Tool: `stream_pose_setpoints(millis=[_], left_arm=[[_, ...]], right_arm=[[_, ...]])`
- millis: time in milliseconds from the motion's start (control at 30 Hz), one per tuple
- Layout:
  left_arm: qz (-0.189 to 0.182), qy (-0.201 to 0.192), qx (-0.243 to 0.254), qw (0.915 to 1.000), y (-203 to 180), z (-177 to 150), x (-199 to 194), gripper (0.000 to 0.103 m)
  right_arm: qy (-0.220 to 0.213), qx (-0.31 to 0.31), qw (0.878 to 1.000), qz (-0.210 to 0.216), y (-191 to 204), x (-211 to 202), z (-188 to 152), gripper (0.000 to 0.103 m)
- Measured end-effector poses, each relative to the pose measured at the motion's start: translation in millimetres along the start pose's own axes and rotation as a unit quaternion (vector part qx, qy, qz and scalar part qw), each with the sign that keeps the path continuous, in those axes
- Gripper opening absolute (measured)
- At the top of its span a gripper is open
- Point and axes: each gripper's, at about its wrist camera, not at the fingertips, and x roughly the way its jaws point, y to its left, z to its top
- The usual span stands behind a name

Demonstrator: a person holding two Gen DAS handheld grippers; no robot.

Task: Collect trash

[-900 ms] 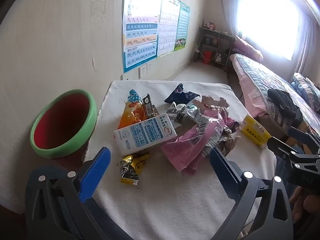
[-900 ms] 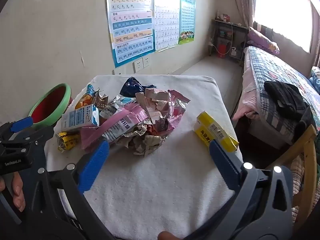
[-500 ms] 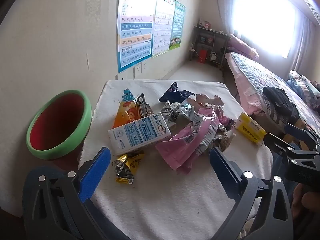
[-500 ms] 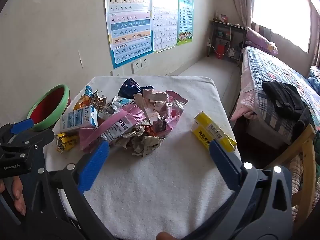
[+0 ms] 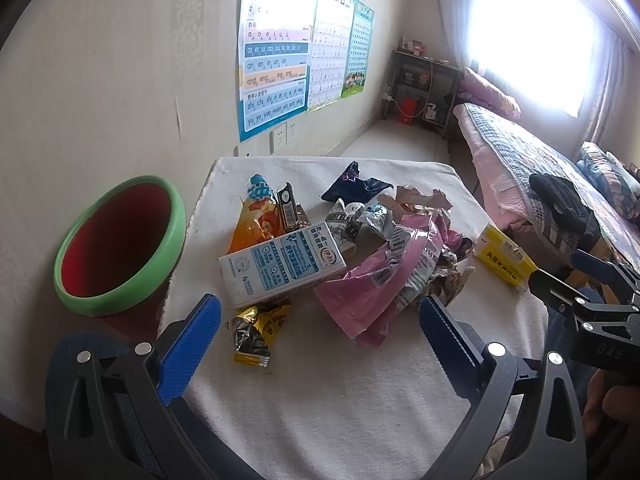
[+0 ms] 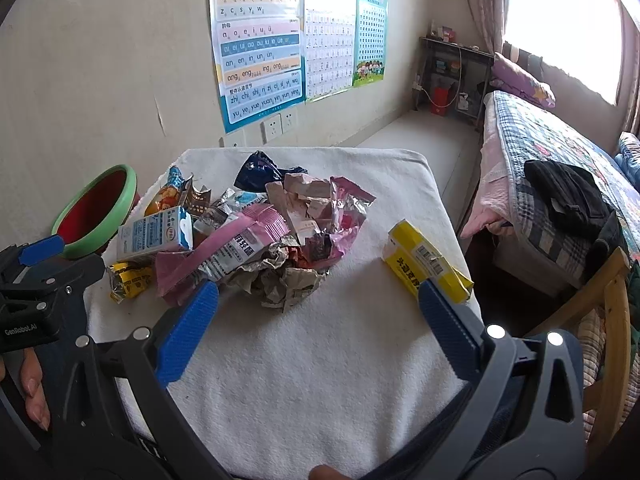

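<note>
A heap of trash lies on a white-covered table: a white and blue milk carton, a pink wrapper, an orange snack bag, a small yellow wrapper, a dark blue wrapper and a yellow box. A red bin with a green rim stands left of the table. My left gripper is open and empty, hovering near the front of the heap. My right gripper is open and empty, over the table front between crumpled paper and the yellow box.
A bed with a dark garment stands to the right. A wooden chair is at the table's right front. Posters hang on the wall behind. A shelf stands at the far end of the room.
Both grippers have drawn back and shifted slightly, so the heap sits a little farther away in view. Both stay open and empty. The trash has not moved.
</note>
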Motion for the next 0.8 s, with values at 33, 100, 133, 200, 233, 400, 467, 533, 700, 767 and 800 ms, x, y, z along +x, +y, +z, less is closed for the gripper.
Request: stream_pose_setpoints(millis=[33,100,133,200,233,400,467,533,700,767,800], left_arm=[[0.0,0.0,0.0,1.0,-0.2,-0.3,-0.1,0.095],[0.0,0.0,0.0,1.0,0.0,-0.4,0.3,0.095],[0.0,0.0,0.001,1.0,0.0,-0.4,0.2,0.095],[0.0,0.0,0.001,1.0,0.6,-0.3,0.6,0.095],[0.0,0.0,0.001,1.0,0.5,-0.3,0.7,0.095],[0.0,0.001,0.0,1.0,0.4,-0.4,0.8,0.095],[0.0,0.0,0.0,1.0,-0.2,-0.5,0.5,0.095],[0.0,0.0,0.0,1.0,-0.2,-0.5,0.5,0.095],[0.0,0.0,0.0,1.0,-0.7,-0.9,0.6,0.095],[0.0,0.0,0.0,1.0,-0.6,-0.9,0.4,0.095],[0.0,0.0,0.0,1.0,-0.5,-0.9,0.5,0.095]], right_arm=[[0.0,0.0,1.0,0.0,-0.1,0.1,0.0,0.099],[0.001,0.001,1.0,-0.001,-0.4,1.0,-0.1,0.099],[0.001,0.001,1.0,-0.002,-0.5,1.2,-0.2,0.099],[0.002,0.002,1.0,-0.002,-0.9,1.6,-0.6,0.099],[0.002,0.002,1.0,-0.002,-1.2,1.3,-0.7,0.099],[0.004,0.002,1.0,-0.002,-1.9,1.6,-1.0,0.099],[0.004,0.001,1.0,-0.003,-1.9,2.0,-1.0,0.099],[0.004,0.001,1.0,-0.003,-2.1,2.3,-1.0,0.099],[0.004,0.001,1.0,-0.002,-2.8,2.0,-1.5,0.099],[0.005,0.001,1.0,-0.002,-2.6,2.2,-1.4,0.099],[0.005,0.001,1.0,-0.002,-2.5,2.1,-1.4,0.099]])
